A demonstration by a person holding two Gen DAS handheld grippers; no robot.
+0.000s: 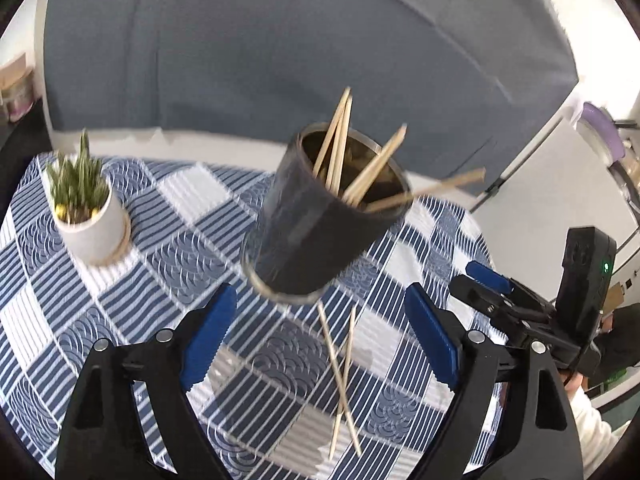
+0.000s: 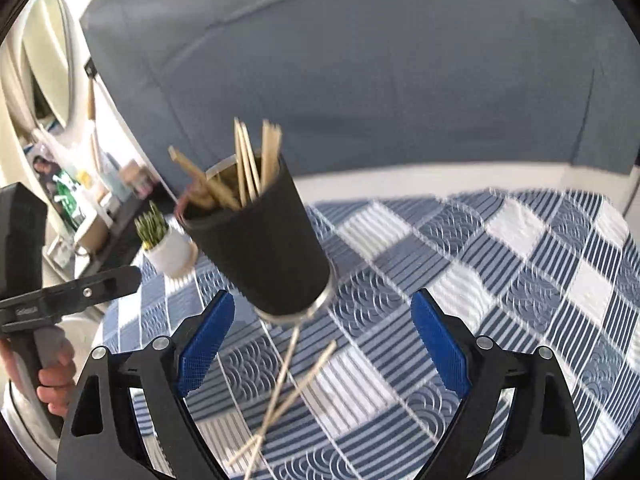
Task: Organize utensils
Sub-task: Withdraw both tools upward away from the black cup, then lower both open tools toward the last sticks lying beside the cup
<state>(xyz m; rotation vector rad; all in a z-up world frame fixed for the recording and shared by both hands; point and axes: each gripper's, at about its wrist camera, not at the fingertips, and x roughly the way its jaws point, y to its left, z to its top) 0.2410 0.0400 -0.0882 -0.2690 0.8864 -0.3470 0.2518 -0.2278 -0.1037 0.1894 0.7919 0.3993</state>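
A black cup (image 1: pixel 320 220) with a metal base stands on the blue checked tablecloth (image 1: pixel 100 288) and holds several wooden chopsticks (image 1: pixel 340 148). Two loose chopsticks (image 1: pixel 340 372) lie crossed on the cloth in front of it. My left gripper (image 1: pixel 316 356) is open and empty, just short of the cup, over the loose pair. In the right wrist view the cup (image 2: pixel 260 240) and the loose chopsticks (image 2: pixel 284 396) lie ahead of my right gripper (image 2: pixel 320 356), which is open and empty. The right gripper also shows at the right of the left wrist view (image 1: pixel 496 284).
A small white pot with a green plant (image 1: pixel 88 216) stands on the cloth to the left of the cup, also seen in the right wrist view (image 2: pixel 168 248). A grey-blue sofa back (image 1: pixel 280 40) rises behind the table. A cluttered shelf (image 2: pixel 80 200) is at far left.
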